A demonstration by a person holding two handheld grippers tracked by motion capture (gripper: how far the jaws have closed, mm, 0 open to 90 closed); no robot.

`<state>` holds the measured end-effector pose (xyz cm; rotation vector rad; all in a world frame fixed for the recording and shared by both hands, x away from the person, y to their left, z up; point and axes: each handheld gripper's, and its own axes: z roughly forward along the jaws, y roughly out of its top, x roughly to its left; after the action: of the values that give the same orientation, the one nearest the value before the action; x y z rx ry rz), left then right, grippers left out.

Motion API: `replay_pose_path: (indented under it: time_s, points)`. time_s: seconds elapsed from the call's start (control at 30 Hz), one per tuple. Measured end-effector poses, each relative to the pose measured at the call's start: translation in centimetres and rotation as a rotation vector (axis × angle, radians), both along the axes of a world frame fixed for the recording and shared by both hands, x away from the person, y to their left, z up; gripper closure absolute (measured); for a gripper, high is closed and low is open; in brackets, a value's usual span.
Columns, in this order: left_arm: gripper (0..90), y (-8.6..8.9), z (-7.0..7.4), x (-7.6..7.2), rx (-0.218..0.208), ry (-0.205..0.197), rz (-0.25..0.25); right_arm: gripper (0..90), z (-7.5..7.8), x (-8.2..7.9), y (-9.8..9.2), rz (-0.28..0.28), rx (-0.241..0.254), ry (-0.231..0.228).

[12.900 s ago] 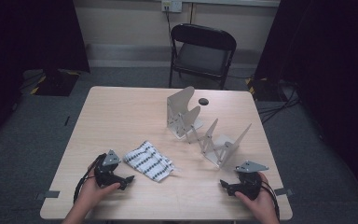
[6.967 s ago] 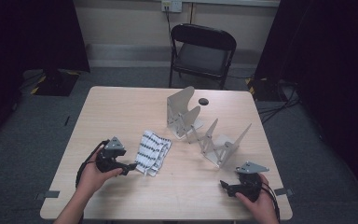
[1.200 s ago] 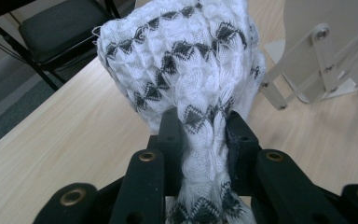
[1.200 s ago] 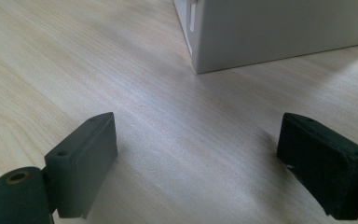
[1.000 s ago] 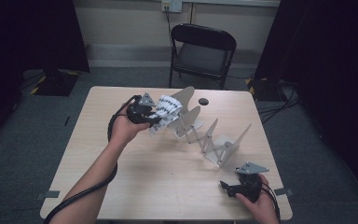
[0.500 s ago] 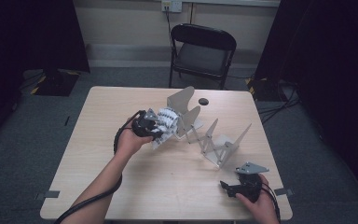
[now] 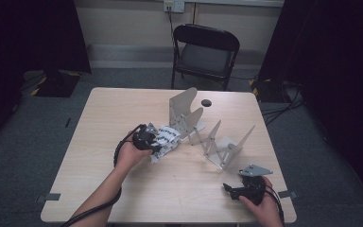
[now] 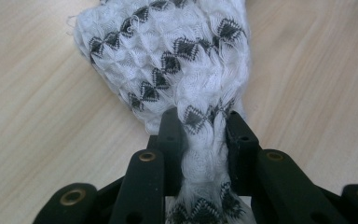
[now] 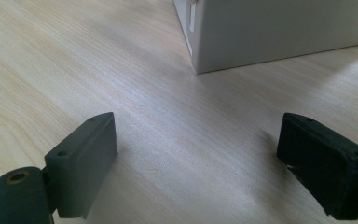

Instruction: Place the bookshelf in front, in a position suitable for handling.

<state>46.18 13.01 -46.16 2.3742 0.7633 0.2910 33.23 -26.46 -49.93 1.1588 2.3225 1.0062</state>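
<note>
Left claw (image 7: 157, 142), clamped on the patterned cloth (image 7: 166, 138), has brought it down from the grey rack (image 7: 194, 124) onto the surface (image 7: 104, 113) beside it; letting go seems next. Right claw (image 7: 231, 188) rests wide open, empty.

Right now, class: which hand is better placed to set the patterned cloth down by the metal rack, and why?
Left. The left gripper is already clamped on the cloth beside the rack; the right gripper rests open near the table's edge.

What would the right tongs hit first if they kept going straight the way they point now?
Most likely the grey rack: the open right tongs face its near corner across bare table. How far off it is, is hard to judge.
</note>
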Motion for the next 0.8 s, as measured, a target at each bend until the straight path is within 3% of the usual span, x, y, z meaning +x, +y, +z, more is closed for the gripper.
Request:
replay_pose_path:
  time_s: [0.07, 0.2, 0.27, 0.43, 0.47, 0.53, 0.57, 0.63, 0.8]
  points:
    - [72.2, 0.1, 0.1, -0.3, 0.005, 0.01, -0.011, 11.4, 0.0, 0.0, 0.0, -0.001, 0.0, 0.0]
    - [72.1, 0.3, 0.9, -0.8, -0.004, -0.008, -0.01, 11.4, 0.0, 0.0, 0.0, -0.001, 0.0, 0.001]
    - [72.0, 0.6, 2.4, -1.2, -0.034, -0.029, -0.013, 11.4, 0.0, 0.0, 0.0, -0.001, 0.0, 0.001]
    - [71.9, 1.1, 5.7, -1.5, -0.055, -0.086, -0.026, 11.4, 0.0, 0.0, 0.0, 0.001, -0.001, 0.0]
    - [71.8, 1.1, 5.7, -1.5, -0.055, -0.086, -0.026, 11.4, 0.0, 0.0, 0.0, 0.001, -0.001, 0.0]
    - [71.8, 1.0, 7.8, -1.6, -0.063, -0.129, -0.037, 11.4, 0.0, 0.0, 0.0, 0.0, 0.0, 0.001]
    - [71.8, 1.0, 7.8, -1.6, -0.063, -0.129, -0.037, 11.4, 0.0, 0.0, 0.0, 0.0, 0.0, 0.0]
    - [71.7, 0.4, 9.5, -1.7, -0.086, -0.171, -0.049, 11.5, 0.0, 0.0, 0.0, 0.0, -0.001, 0.0]
    - [71.2, -0.8, 10.7, -1.5, -0.118, -0.197, -0.064, 11.5, 0.0, -0.1, 0.0, 0.001, -0.002, -0.002]
